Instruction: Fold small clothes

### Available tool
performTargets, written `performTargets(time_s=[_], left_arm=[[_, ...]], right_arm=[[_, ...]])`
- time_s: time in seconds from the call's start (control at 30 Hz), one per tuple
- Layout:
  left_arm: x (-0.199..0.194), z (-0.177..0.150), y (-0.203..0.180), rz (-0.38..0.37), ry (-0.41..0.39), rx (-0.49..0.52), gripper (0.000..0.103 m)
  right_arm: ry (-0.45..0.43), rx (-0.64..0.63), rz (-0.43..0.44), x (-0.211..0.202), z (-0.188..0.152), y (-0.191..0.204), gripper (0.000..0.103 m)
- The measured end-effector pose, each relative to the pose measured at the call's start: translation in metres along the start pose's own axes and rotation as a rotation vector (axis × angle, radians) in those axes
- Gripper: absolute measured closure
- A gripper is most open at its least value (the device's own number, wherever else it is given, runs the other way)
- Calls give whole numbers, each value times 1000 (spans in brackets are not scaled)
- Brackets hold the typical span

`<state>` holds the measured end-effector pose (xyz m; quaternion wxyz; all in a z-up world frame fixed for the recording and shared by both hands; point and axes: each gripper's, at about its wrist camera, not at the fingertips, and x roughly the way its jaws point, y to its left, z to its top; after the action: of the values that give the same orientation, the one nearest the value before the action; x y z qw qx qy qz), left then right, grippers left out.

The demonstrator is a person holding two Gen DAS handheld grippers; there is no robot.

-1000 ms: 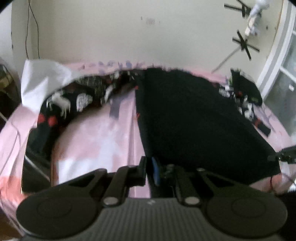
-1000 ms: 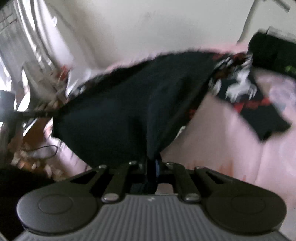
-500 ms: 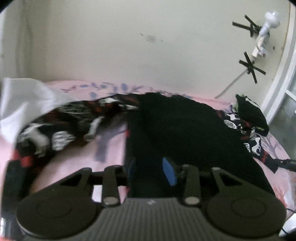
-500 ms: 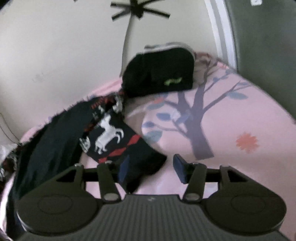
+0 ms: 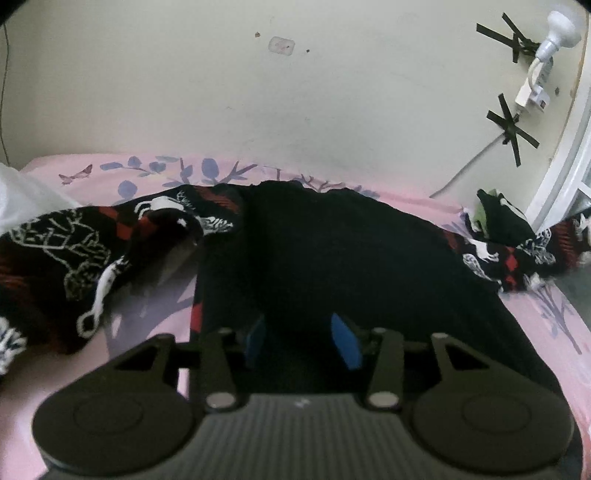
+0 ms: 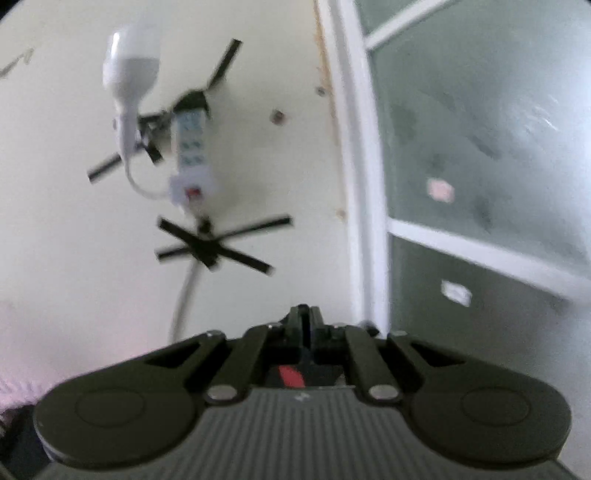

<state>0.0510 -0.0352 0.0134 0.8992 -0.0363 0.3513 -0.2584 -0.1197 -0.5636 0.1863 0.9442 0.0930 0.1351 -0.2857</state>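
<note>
Fingers [image 5: 345,341] of the left gripper [image 5: 301,339] spread over the black garment [image 5: 332,258].

Soft daylight washes both views, fisheye corners going black. Ahead of the left claw the plain black cloth garment [image 5: 332,266] swallows all detail, murky and soft. Past the right claw, motion blur smears the black tape crosses [image 6: 214,245] and frosted white-framed window [image 6: 480,147].

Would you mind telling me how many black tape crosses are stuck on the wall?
2. The upper tape cross sits beside the bulb; the lower tape cross is under the power strip. Others may lie outside the views.
</note>
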Motion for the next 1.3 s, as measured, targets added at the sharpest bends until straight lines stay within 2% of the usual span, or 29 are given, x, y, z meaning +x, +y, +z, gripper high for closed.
performTargets(time_s=[0.1, 0.2, 0.4, 0.47, 0.57, 0.7, 0.8, 0.93, 1.0, 1.17, 1.2, 1.23, 1.27, 1.3], left_arm=[[8, -3, 8, -31, -14, -32, 62], [6, -7, 18, -107, -58, -67, 58], [-8, -8, 31, -131, -117, -110, 54], [-10, -9, 35, -120, -123, -122, 54], [-14, -9, 40, -111, -140, -141, 54], [-16, -7, 50, -107, -145, -175, 54], [-15, -6, 53, -106, -143, -190, 52], [-13, -6, 53, -103, -132, -189, 50], [-12, -6, 52, -99, -129, -185, 49], [-7, -7, 55, -95, -116, -180, 48], [-6, -7, 56, -98, -115, -178, 47], [-5, -7, 57, -104, -116, -178, 47], [-6, -8, 57, -114, -118, -180, 47], [-7, -8, 58, -127, -126, -185, 46]], right_arm=[[26, 20, 110, 2, 21, 43, 103], [119, 65, 283, 22, 35, 110, 103], [254, -33, 603, 44, 30, 300, 103], [298, -87, 675, 51, 13, 360, 103], [426, -134, 751, 71, -30, 435, 103], [619, -143, 790, 98, -91, 482, 103], [675, -155, 771, 120, -115, 481, 103], [677, -107, 729, 144, -111, 444, 103], [669, -71, 686, 166, -108, 407, 103], [661, 14, 532, 189, -120, 301, 101], [647, 11, 502, 190, -125, 286, 93], [626, 11, 465, 191, -129, 272, 67], [598, 11, 393, 191, -130, 258, 57], [560, 22, 371, 189, -131, 246, 41]])
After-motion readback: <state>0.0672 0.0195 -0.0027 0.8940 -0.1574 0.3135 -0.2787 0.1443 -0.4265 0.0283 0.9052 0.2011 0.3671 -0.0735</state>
